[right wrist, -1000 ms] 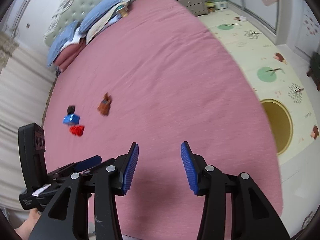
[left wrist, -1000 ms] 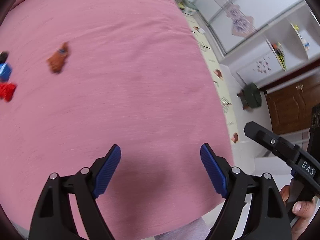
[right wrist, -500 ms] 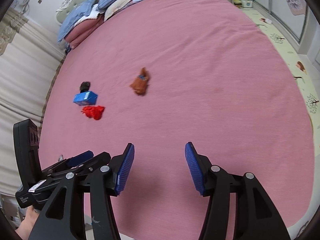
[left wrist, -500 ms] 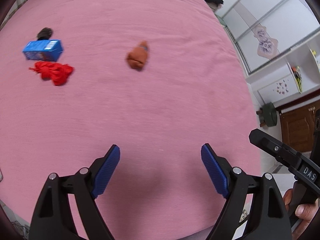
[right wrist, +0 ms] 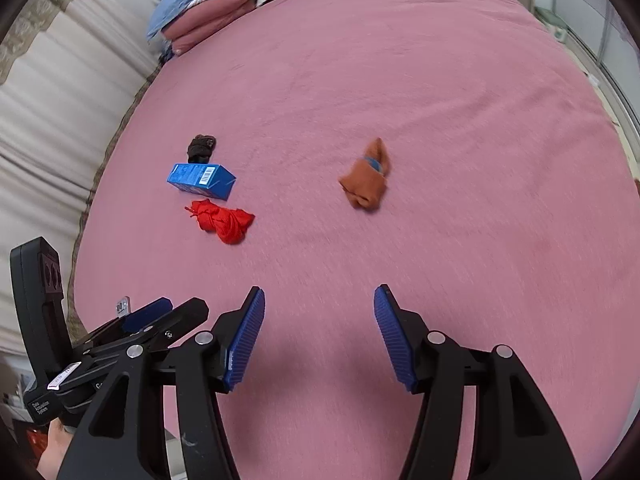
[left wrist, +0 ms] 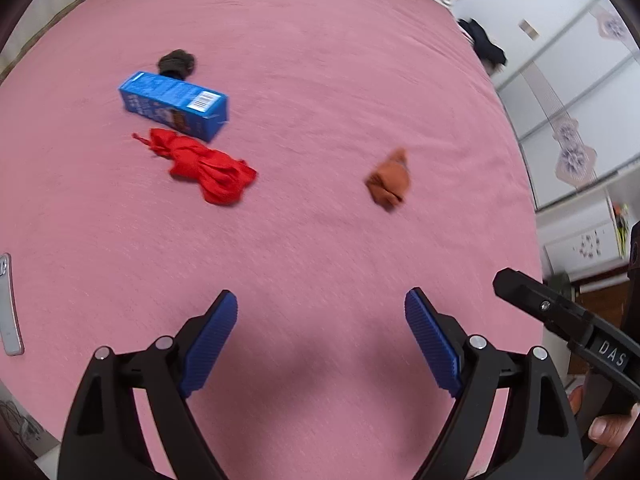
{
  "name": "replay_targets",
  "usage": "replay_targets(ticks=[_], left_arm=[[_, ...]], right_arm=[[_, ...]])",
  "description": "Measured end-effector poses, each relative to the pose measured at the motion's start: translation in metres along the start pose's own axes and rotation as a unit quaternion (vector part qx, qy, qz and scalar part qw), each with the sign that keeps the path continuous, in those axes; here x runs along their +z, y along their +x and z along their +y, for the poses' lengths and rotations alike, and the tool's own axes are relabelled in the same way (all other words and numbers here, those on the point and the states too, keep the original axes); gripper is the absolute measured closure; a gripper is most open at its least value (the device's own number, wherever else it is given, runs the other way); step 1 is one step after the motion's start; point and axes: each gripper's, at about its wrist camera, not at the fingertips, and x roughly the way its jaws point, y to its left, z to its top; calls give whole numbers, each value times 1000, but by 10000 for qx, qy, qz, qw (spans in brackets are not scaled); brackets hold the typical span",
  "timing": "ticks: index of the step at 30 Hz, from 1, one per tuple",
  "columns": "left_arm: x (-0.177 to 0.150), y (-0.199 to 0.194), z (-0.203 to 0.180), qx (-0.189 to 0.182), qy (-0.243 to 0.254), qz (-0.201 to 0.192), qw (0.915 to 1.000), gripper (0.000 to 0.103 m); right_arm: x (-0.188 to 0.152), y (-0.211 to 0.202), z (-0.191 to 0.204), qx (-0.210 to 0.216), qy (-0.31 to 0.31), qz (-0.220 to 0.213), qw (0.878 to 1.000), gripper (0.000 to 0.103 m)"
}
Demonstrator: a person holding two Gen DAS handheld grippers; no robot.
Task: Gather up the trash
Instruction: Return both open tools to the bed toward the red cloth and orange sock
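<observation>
Inspection of the bed [left wrist: 320, 80]: a pink cover spans both views and carries four loose items.

Container: one blue carton [left wrist: 174, 105] lies on its side at about 10 o'clock in the left wrist view, barcode panel facing up. Its ends appear closed; the contents cannot be told. In the right wrist view the same carton [right wrist: 201, 181] sits at about 10 o'clock.

A dark crumpled wad [left wrist: 177, 63] lies just beside the carton's far end; contact cannot be told. A red crumpled bag [left wrist: 204, 169] lies just beside the carton's near long side, at 7 o'clock from it. An orange-brown crumpled wrapper [left wrist: 389, 182] lies well apart from that group, toward 3 o'clock of it; in the right wrist view the wrapper [right wrist: 367, 180] shows a small blue patch near its top.

Left hand-held gripper [left wrist: 321, 344]: jaws wide apart, having just been opening a little further, nothing between the blue pads, over bare cover at 6 o'clock.

Right hand-held gripper [right wrist: 319, 340]: jaws apart, having just been opening, nothing between them, over bare cover.

Neither touches any item. A pale flat device [left wrist: 9, 304] lies at the bed's edge at 9 o'clock of the left view. Folded bedding [right wrist: 216, 4] is piled at the head of the bed, 11 o'clock in the right view.
</observation>
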Motion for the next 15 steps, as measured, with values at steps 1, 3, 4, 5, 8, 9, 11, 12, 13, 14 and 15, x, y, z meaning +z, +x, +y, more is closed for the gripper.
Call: replay_targets(ticks=[1,3,4,5,8,9,11,12,13,14,15], left_arm=[[4,2,4,36,-56,1,10000,18],[13,8,15,79,-198,-9,9998,18],[16,11,19,108,-258,0,9996,18],[21,16,24,136,-343,15,9993,18],[35,32,42,225,-591,76,9980,18],[40,39,49,239,-693,102,9973,18],[48,49,60,301,-868,127,9957,18],[54,56,66,347,-960,157,9947,18],[58,62,70,376,-1023,184,9939,18],[64,70,77,387,-1133,207,9926,18],[67,74,80,400,-1198,209,9918,18]], right_arm=[[7,6,3,11,-47,29,10000,47],[18,16,7,17,-97,67,9999,46],[25,23,9,31,-115,107,9999,44],[31,31,10,22,-128,131,9998,43],[45,50,11,29,-154,204,9997,42],[51,58,12,11,-162,230,9996,42],[60,72,9,-18,-147,281,9995,42],[65,81,7,-39,-118,312,9994,42],[70,89,4,-63,-82,345,9994,42],[73,94,2,-74,-57,360,9993,42],[78,103,-3,-114,-13,407,9991,42]])
